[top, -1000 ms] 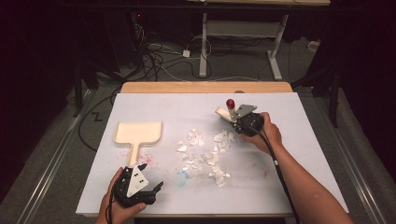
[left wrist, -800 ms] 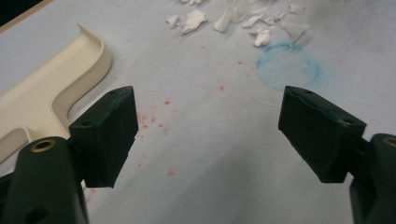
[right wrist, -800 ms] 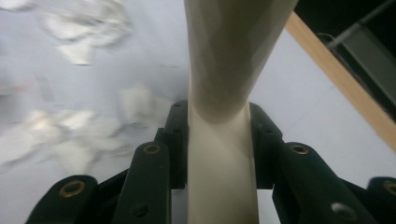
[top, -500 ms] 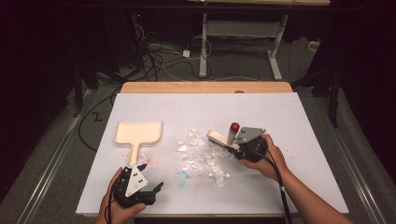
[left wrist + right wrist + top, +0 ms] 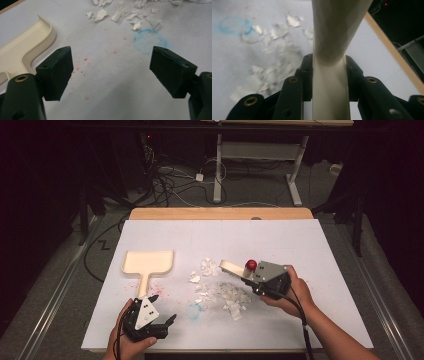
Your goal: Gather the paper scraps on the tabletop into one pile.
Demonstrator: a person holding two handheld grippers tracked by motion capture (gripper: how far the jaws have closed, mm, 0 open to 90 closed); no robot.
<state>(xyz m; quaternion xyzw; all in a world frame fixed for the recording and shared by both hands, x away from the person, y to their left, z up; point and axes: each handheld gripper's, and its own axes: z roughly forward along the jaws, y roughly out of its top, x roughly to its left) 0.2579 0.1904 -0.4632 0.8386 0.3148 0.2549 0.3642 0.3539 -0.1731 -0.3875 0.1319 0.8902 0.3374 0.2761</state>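
Observation:
A cream dustpan [image 5: 148, 262] lies flat at the left of the white table, handle toward me; its corner [image 5: 22, 50] also shows in the left gripper view. Torn white paper scraps [image 5: 220, 290] are scattered mid-table. My right gripper [image 5: 250, 276] is shut on a cream brush [image 5: 232, 267] with a red knob [image 5: 250, 265], its head low at the pile's right side. The right gripper view shows the brush handle [image 5: 329, 37] clamped between the jaws, with scraps [image 5: 274, 72] to the left. My left gripper [image 5: 162, 309] rests open near the front edge, below the dustpan handle, with nothing between its jaws [image 5: 110, 67].
A faint blue ring [image 5: 194, 310] and red specks [image 5: 85, 60] mark the table surface near the left gripper. A wooden strip [image 5: 220, 213] runs along the far edge. Cables and desk legs [image 5: 217, 170] stand on the floor beyond.
My right gripper has carried the brush from the far right of the table toward me and leftward, down to the scrap pile. The left gripper has stayed put, open.

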